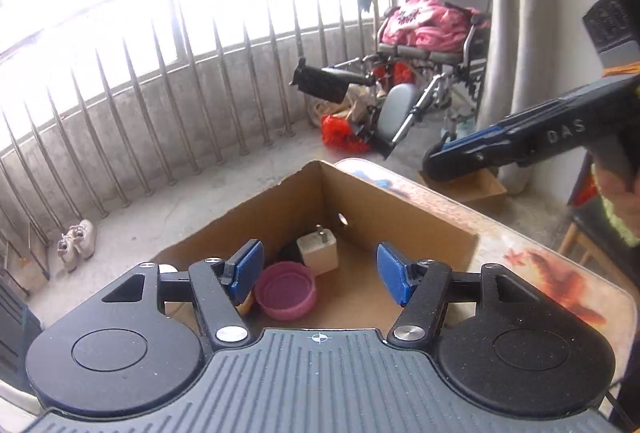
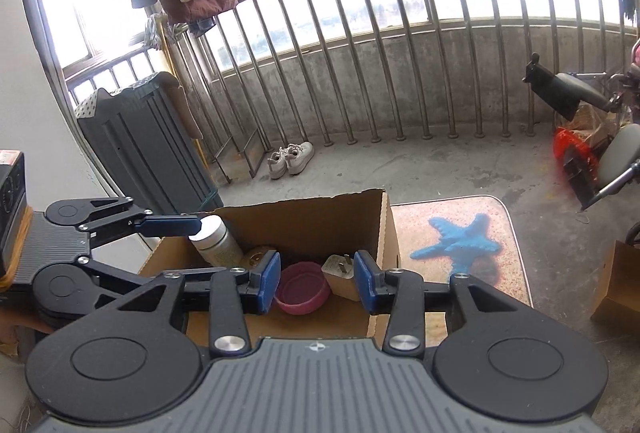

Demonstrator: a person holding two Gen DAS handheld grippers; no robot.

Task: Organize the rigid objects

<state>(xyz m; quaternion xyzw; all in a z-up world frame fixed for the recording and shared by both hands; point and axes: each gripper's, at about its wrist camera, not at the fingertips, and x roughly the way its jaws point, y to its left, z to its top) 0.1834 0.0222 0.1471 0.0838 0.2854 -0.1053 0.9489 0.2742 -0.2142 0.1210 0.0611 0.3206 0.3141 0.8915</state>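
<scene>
An open cardboard box (image 1: 400, 217) stands on a low patterned table (image 1: 532, 245). Inside lie a pink round bowl (image 1: 285, 289) and a white plug adapter (image 1: 318, 251), with something dark behind them. My left gripper (image 1: 320, 275) hangs over the box, open and empty. In the right wrist view the box (image 2: 316, 221) also holds a white-capped bottle (image 2: 214, 241) and a round tan thing (image 2: 256, 257), beside the bowl (image 2: 302, 291) and adapter (image 2: 340, 275). My right gripper (image 2: 316, 279) is open above the box with nothing in it. A left finger (image 2: 168, 225) reaches to the bottle's cap.
A metal railing (image 2: 360, 53) on a concrete wall rings the balcony. White shoes (image 2: 290, 159) and a dark ribbed case (image 2: 148, 141) stand on the floor at left. A wheelchair (image 1: 436, 45) with pink cloth, red bags and a small cardboard box (image 1: 480, 189) stand at right.
</scene>
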